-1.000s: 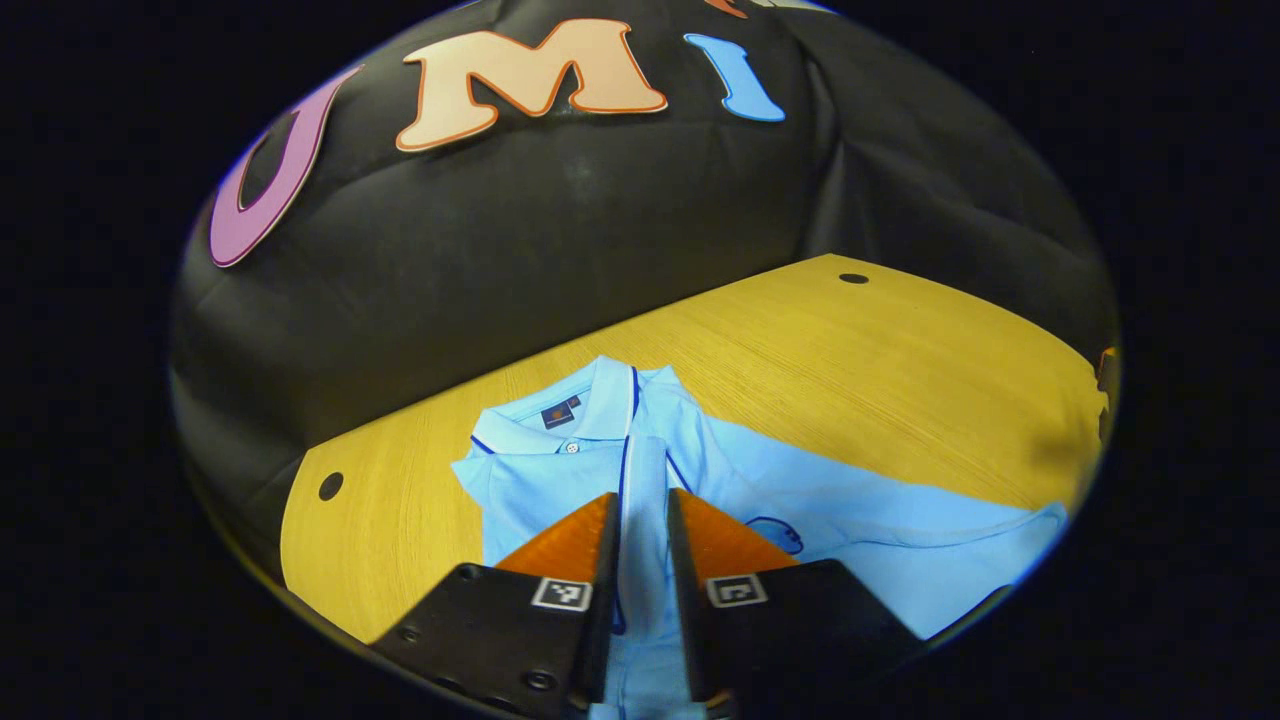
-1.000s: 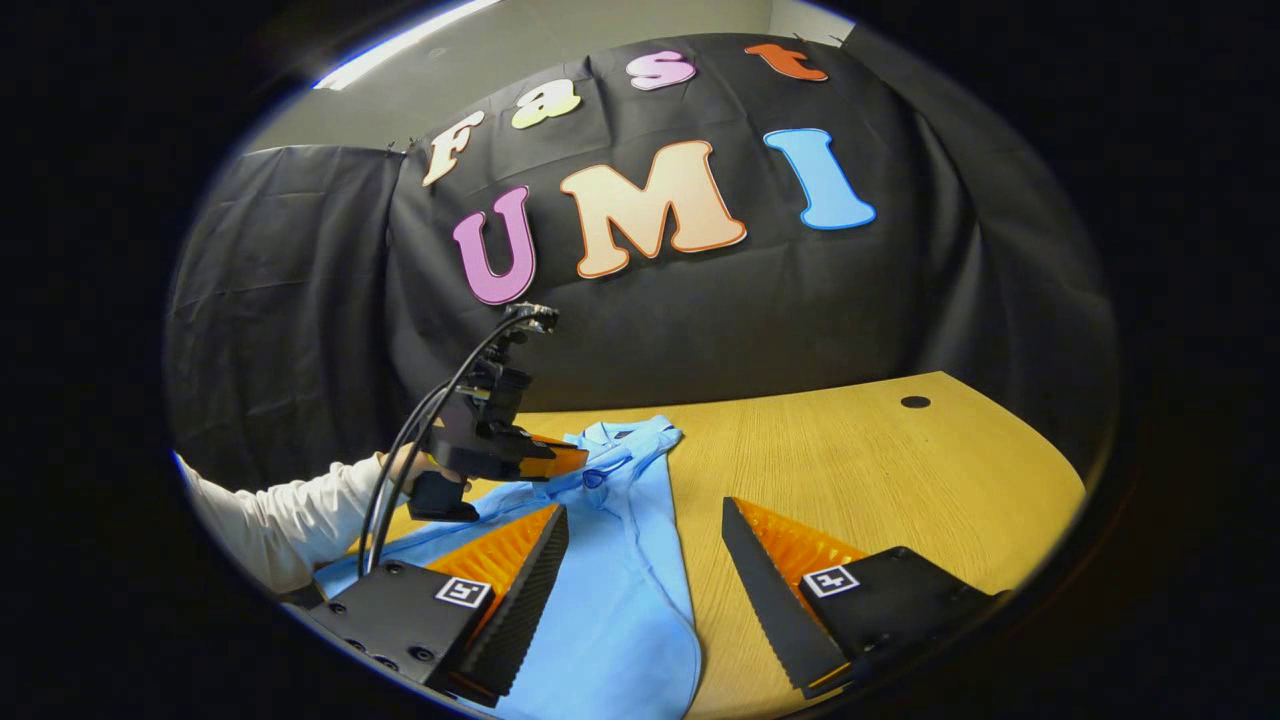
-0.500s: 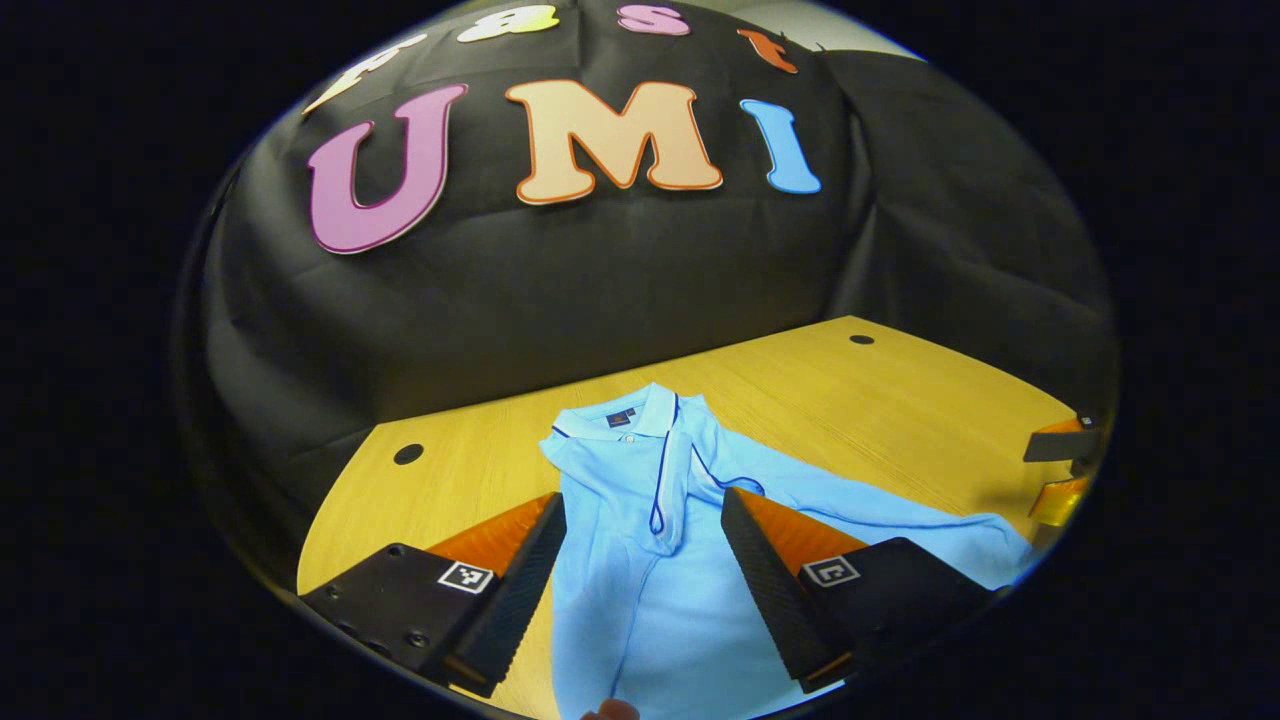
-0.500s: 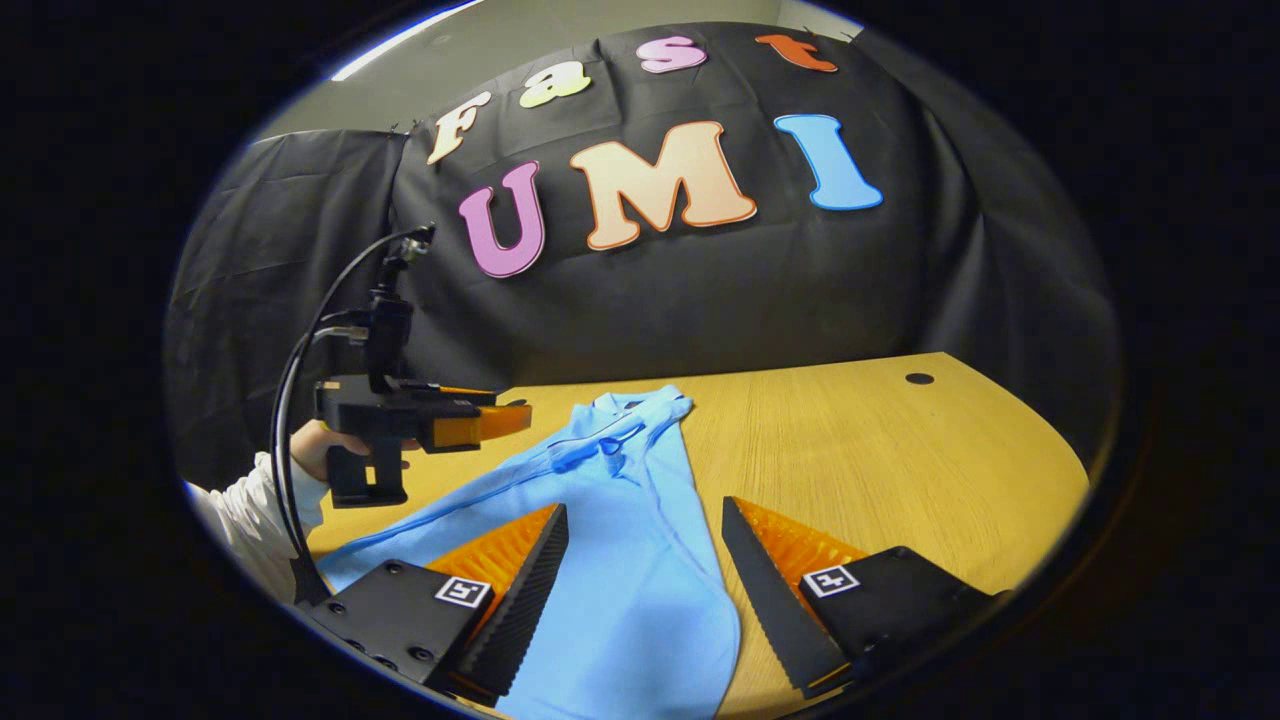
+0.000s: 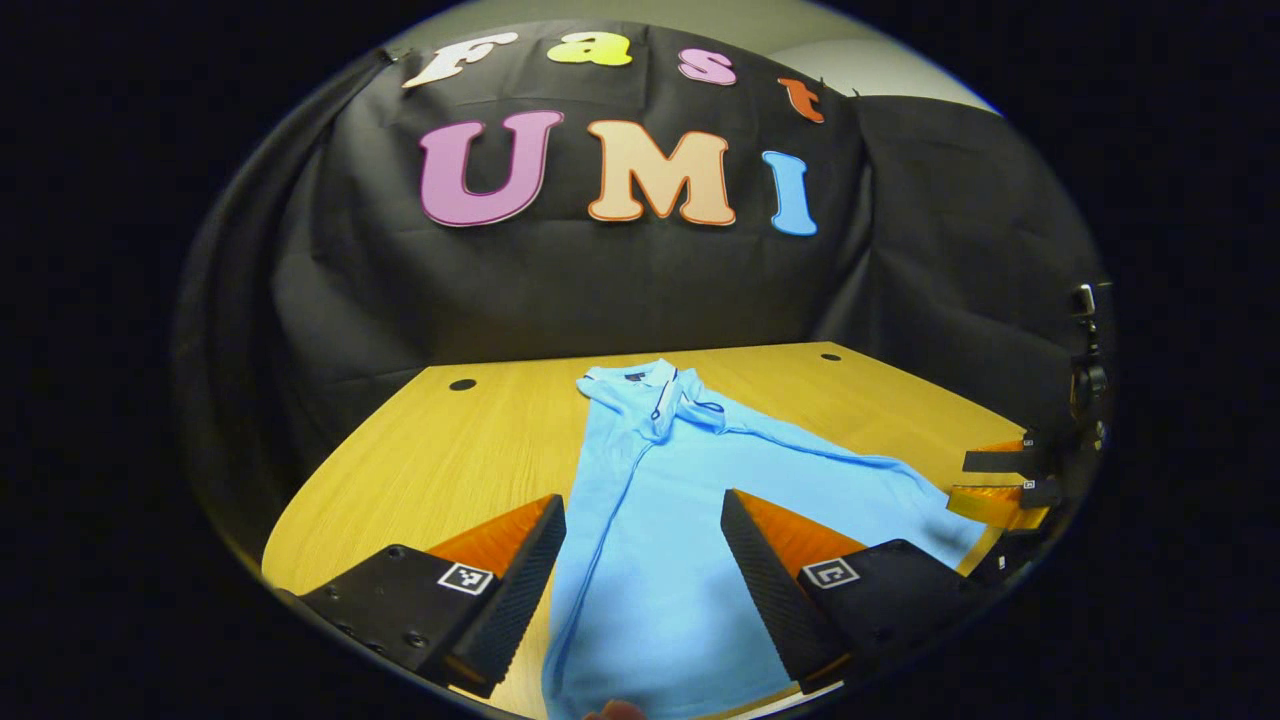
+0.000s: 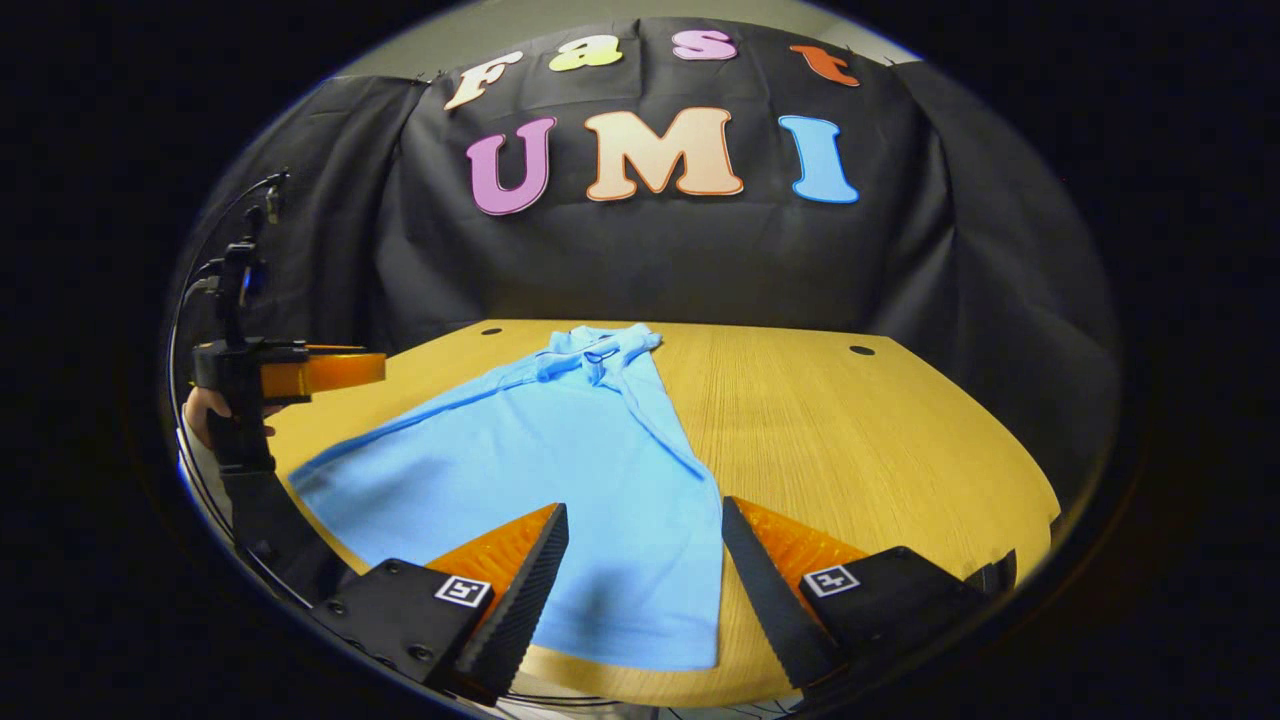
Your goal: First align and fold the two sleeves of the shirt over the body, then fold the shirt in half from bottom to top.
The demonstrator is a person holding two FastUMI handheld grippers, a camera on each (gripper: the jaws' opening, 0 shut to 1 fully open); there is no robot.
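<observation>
Sleeves look folded in; bottom-to-top fold not yet done

The shirt (image 6: 560, 450) lies flat on the tabletop (image 6: 850, 440), collar (image 5: 655, 385) at 12 o'clock, hem nearest both cameras. The left gripper (image 5: 640, 580) and right gripper (image 6: 640, 590) hover with fingers apart, holding nothing. The collar's small label is too small to read.
</observation>
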